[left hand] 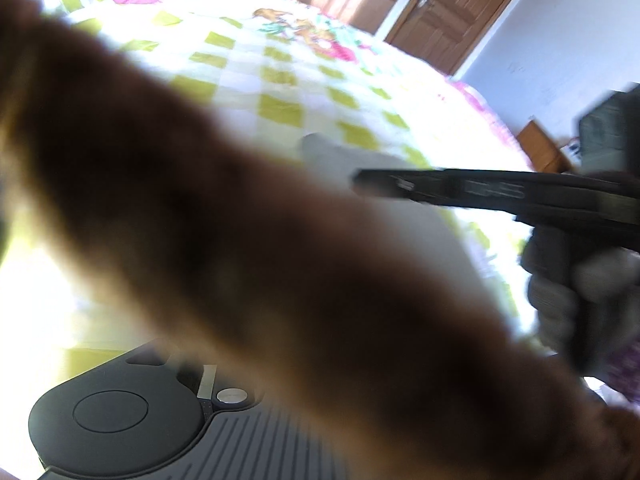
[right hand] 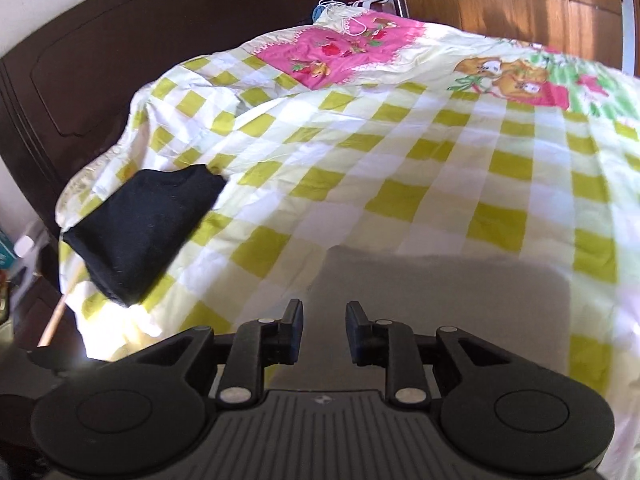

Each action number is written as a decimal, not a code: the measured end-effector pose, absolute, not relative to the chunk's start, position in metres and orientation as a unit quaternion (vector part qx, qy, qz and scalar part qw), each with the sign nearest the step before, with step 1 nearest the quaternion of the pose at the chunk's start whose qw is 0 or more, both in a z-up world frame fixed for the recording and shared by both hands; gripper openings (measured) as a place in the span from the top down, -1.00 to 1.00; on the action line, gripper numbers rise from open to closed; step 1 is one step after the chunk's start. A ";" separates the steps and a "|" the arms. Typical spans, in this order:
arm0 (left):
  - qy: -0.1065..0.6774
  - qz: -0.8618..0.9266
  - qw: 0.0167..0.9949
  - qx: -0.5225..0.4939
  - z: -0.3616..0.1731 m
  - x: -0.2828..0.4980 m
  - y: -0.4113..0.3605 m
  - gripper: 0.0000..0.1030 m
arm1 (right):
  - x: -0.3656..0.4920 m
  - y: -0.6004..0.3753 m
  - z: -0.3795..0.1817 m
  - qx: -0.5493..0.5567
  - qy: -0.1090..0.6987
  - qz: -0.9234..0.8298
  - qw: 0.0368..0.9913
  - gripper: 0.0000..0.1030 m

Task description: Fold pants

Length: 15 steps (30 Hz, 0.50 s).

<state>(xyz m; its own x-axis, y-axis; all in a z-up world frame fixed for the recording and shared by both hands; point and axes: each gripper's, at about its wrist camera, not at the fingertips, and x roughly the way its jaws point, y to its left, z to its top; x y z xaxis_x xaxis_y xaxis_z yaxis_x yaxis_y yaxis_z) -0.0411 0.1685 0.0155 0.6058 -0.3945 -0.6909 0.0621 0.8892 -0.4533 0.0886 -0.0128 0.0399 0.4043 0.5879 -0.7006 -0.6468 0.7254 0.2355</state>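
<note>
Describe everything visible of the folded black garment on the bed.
The black garment shows only in the right wrist view. It looks like soft, matte dark fabric folded into a compact, roughly rectangular bundle with layered edges along its near side. It lies flat near the bed's left edge, close to the dark headboard, resting on the green-and-white checked bedspread. Nothing else touches it; the right gripper, jaws apart, is well clear of it.

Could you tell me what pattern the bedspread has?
Green-and-white checks on the bedspread, clearest in the right wrist view.
</note>
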 end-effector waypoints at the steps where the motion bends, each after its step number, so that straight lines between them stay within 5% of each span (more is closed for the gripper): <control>1: 0.420 -0.137 0.874 -0.201 0.017 -0.040 0.165 0.33 | 0.095 -0.010 0.039 -0.035 0.410 0.365 0.835 0.19; 3: 0.414 -0.137 0.877 -0.202 0.016 -0.036 0.160 0.20 | 0.105 -0.002 0.037 -0.033 0.422 0.362 0.830 0.14; 12: 0.407 -0.117 0.892 -0.160 0.008 -0.015 0.136 0.26 | 0.100 0.039 0.017 -0.122 0.425 0.330 0.834 0.05; 13: 0.407 -0.115 0.893 -0.154 0.007 -0.014 0.134 0.29 | 0.101 0.038 0.016 -0.125 0.427 0.323 0.835 0.32; 15: 0.409 -0.110 0.894 -0.146 0.007 -0.012 0.132 0.33 | 0.104 0.032 0.019 -0.107 0.435 0.324 0.833 0.54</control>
